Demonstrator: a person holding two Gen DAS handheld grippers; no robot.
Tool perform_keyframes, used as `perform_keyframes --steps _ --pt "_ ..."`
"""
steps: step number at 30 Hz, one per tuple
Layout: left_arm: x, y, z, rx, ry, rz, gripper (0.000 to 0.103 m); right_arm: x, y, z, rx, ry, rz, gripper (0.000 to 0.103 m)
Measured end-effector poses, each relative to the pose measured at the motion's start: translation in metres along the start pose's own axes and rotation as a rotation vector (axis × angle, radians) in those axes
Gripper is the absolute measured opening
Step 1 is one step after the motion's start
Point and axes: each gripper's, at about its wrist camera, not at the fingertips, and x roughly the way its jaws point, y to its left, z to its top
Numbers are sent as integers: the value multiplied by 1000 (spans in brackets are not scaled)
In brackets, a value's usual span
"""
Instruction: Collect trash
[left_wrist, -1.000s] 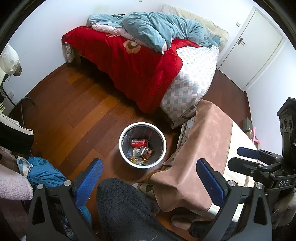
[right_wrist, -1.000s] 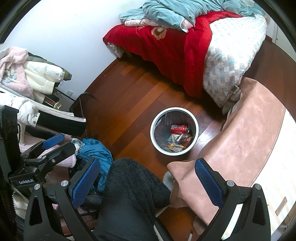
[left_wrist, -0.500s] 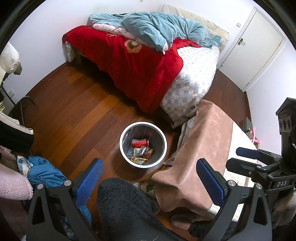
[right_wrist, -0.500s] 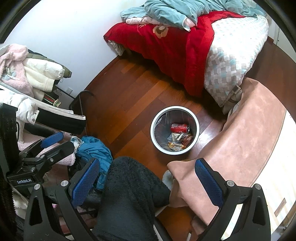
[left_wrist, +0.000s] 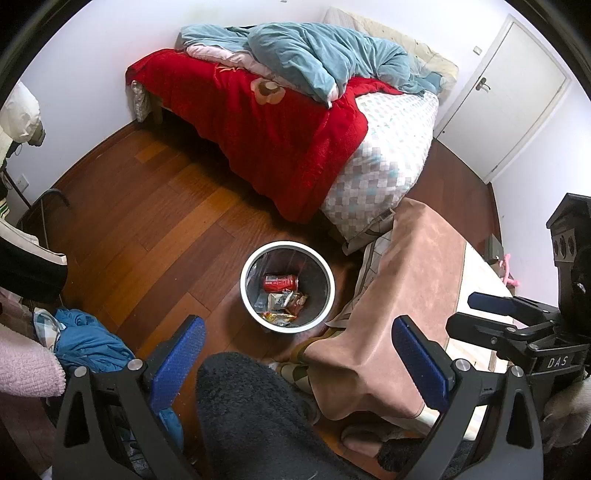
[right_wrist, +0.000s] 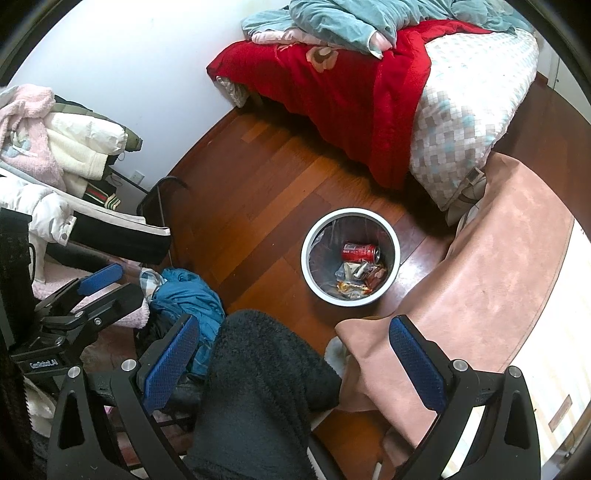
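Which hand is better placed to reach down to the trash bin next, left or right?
Roughly even, slightly the left. Both the left gripper and right gripper are open and empty. The bin sits nearly centred ahead of the left, but off to the right of centre in the right wrist view.

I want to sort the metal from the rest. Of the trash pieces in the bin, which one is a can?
The red can lying on its side in the white-rimmed bin, toward the bed. It alone is a cylinder; the other pieces are flat crumpled wrappers beside it.
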Motion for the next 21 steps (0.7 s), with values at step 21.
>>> perform_keyframes --steps 21 --pt "-5 3 -4 -2 -16 -5 103 2 -2 -5 -10 10 9 103"
